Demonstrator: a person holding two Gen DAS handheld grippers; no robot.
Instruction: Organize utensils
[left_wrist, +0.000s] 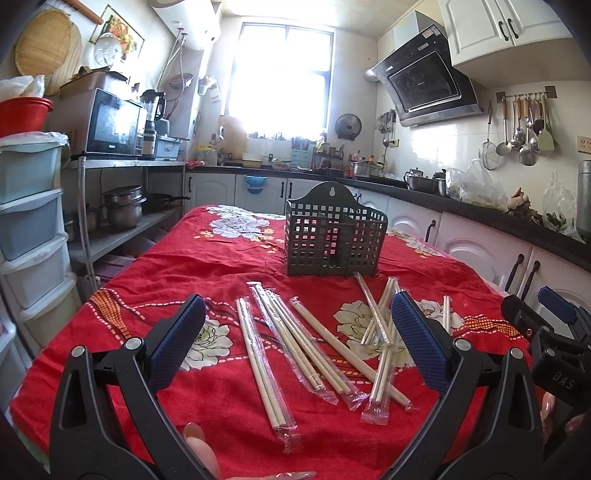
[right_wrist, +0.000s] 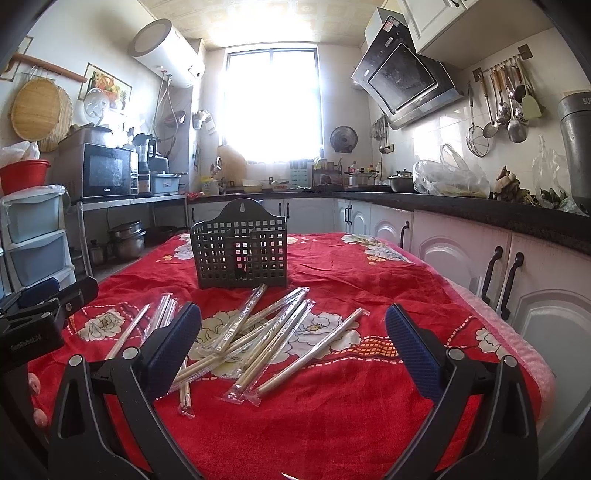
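Both claws stand wide and hold nothing. Left gripper (left_wrist: 297, 336) hangs above the near part of the red flowered cloth (left_wrist: 221, 266), its blue pads (left_wrist: 177, 343) spread so that most of the wrapped chopsticks (left_wrist: 314, 347) lie between them and just ahead, scattered flat on the cloth in clear sleeves. One pair lies apart toward the left pad, a crossed bundle sits nearer the right pad, and a short pair lies beyond that pad. Behind the sticks, further up the table and a little right of the claw's midline, the dark slotted utensil basket (left_wrist: 334, 236) stands upright, apart from the pile. Right gripper (right_wrist: 293, 339) is likewise spread, its fingers (right_wrist: 413, 343) framing the same chopsticks (right_wrist: 266, 332), which from this side lie mostly toward the left finger, with a single pair angled across the middle. The basket (right_wrist: 240, 251) sits beyond them, left of this claw's centre. Each claw shows at the edge of the other's view, the right gripper (left_wrist: 546, 325) at the far right and the left gripper (right_wrist: 40, 314) at the far left.
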